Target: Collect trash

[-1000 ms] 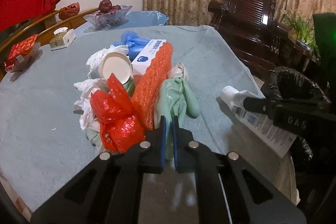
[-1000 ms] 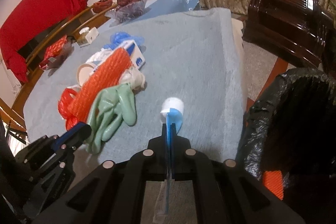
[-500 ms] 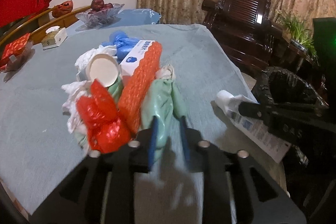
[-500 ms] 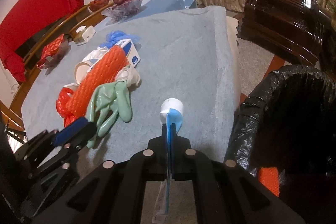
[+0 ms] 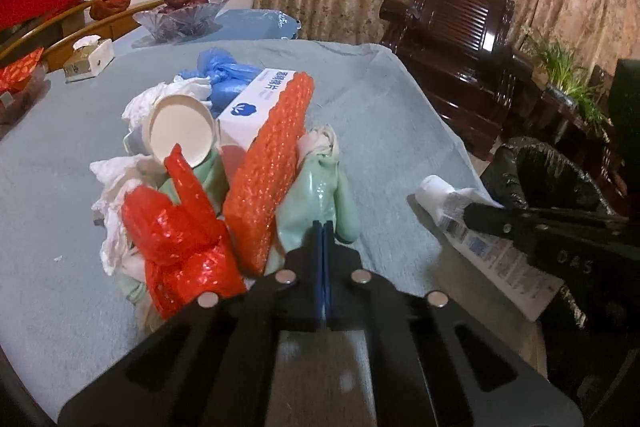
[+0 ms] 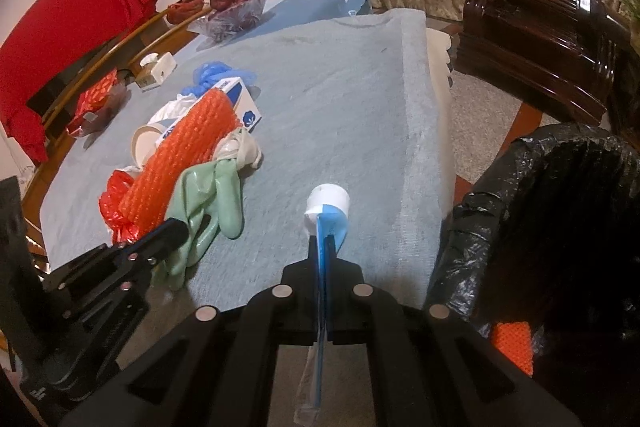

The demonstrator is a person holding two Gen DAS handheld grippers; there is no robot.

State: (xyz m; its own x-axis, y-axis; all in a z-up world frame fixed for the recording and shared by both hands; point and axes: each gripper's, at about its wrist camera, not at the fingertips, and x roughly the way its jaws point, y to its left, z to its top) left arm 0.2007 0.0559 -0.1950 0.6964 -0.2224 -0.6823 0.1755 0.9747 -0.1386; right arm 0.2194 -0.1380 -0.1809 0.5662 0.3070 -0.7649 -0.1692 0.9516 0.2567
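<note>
We are mid-collection with both hands busy. Our right gripper (image 6: 325, 241) has its jaws closed flat on a squeezed white-and-blue tube (image 6: 326, 209), pinching the flattened body just behind the cap. Our left gripper (image 5: 322, 227) has its jaws pressed together on a finger of the pale green rubber glove (image 5: 320, 193), at the near end of the heap on the table (image 5: 380, 115); in the right wrist view its tip sits right on the glove's fingers.

The tube's long axis runs along the right gripper's own line: cap forward and away from us, over the table's near right edge, crimped tail hanging back under the gripper. The black-lined trash bin (image 6: 560, 195) stands just beside that table corner, to the right of the tube, and a piece of orange mesh already lies inside it.

The glove lies lengthwise, fingers toward us and cuff away, next to the orange bubble-wrap roll (image 5: 276, 167), with a crumpled red plastic bag (image 5: 176, 227) on the roll's other side. A paper cup (image 5: 180, 131), white tissues, a small white-and-blue box (image 5: 256, 99) and a blue bag (image 5: 224, 71) lie beyond.

As we judge it, the next move calls for swinging the tube right until it hangs over the bin's mouth, then letting go. The glove needs a clean lift; its cuff may be tucked against the roll and could drag neighbours along.
</note>
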